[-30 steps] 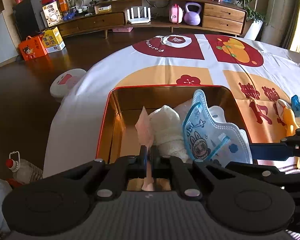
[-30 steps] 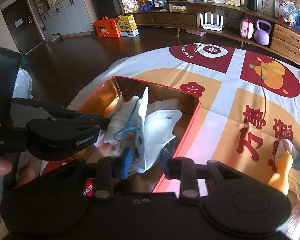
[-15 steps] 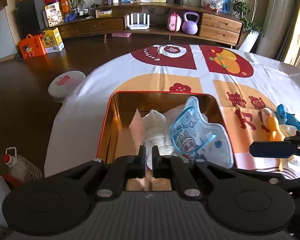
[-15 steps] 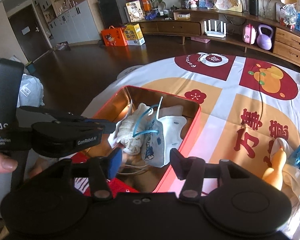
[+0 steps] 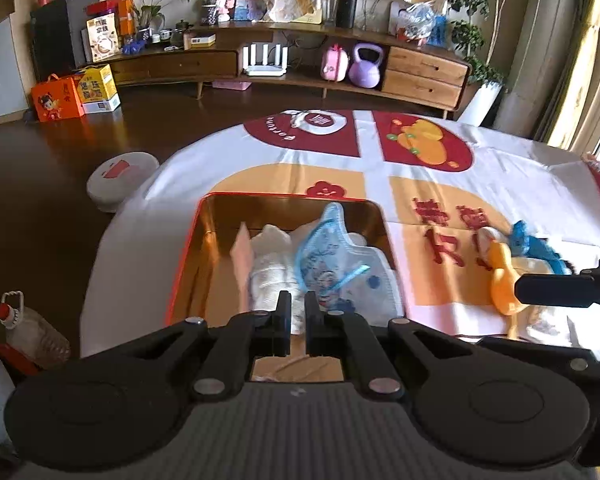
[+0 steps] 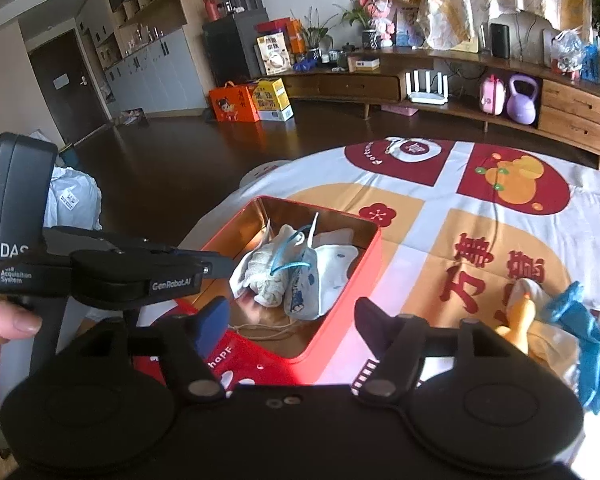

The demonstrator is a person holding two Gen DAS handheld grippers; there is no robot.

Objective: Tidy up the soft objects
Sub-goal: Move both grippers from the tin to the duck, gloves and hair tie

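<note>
At the left of the patterned tablecloth (image 5: pixel 260 148), a red tin (image 5: pixel 188 248) with a gold interior is seen, and the soft things already gathered lie inside it. A pale pink piece (image 5: pixel 242 254) stands on edge against a white rolled cloth (image 5: pixel 272 268); both are judged light and limp, best pinched at a fold or free edge. Just to the right, a printed face mask (image 5: pixel 332 264) with blue ear loops leans on the cloth; it is thin and likely to flop, so the seam or a loop would be the surer hold. The left gripper (image 5: pixel 293 312) is held above the near end of the tin, its fingers drawn close with a narrow gap, and nothing is seen clamped between them.

Further right, on the tablecloth and well apart from the tin, a heap of soft items remains: an orange plush piece (image 6: pixel 520 316) and a blue soft item (image 6: pixel 580 320) over pale fabric. These are judged compressible and non-fragile, so a firm pinch on a bunched part should serve. The right gripper (image 6: pixel 292 320) is spread wide and holds nothing.
</note>
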